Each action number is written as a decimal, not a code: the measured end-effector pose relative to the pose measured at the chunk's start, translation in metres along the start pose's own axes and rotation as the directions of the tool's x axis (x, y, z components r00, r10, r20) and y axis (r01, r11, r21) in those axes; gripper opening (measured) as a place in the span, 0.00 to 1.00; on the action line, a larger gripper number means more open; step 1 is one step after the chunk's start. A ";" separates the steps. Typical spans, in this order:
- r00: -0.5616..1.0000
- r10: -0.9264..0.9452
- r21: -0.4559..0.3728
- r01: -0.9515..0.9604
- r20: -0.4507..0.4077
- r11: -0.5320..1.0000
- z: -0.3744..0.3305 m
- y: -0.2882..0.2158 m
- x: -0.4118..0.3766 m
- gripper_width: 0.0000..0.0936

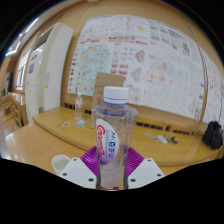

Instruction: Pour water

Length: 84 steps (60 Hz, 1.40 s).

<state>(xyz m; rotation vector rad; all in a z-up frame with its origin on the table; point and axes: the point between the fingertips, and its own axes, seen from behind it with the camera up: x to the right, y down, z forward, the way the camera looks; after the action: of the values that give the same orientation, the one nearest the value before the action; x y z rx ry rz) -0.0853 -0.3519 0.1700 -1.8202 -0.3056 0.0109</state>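
two fingers point(91, 166) clamping upright bottle point(114, 135)

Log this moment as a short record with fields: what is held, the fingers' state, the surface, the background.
held item: clear plastic water bottle, upright, white cap, pink and blue label
gripper: fingers closed on the bottle's lower part, one on each side
surface: wooden table beyond the bottle
on table: a small clear vessel to the bottle's left, too small to identify
background: wall covered with printed sheets

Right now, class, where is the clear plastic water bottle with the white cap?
In the gripper view, the clear plastic water bottle stands upright between the gripper fingers, against their purple pads, in front of the wooden table.
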 end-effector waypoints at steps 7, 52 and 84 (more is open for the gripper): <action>0.999 0.042 -0.051 -0.041 0.014 0.998 0.023 0.051 0.001 0.32; 0.992 0.117 -0.183 -0.124 -0.045 0.975 0.007 0.114 -0.003 0.91; 0.957 0.143 -0.259 -0.209 -0.253 0.943 -0.270 0.032 -0.094 0.91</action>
<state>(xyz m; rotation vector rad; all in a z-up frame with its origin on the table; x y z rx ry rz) -0.1240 -0.6358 0.1986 -2.1059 0.0269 -0.1246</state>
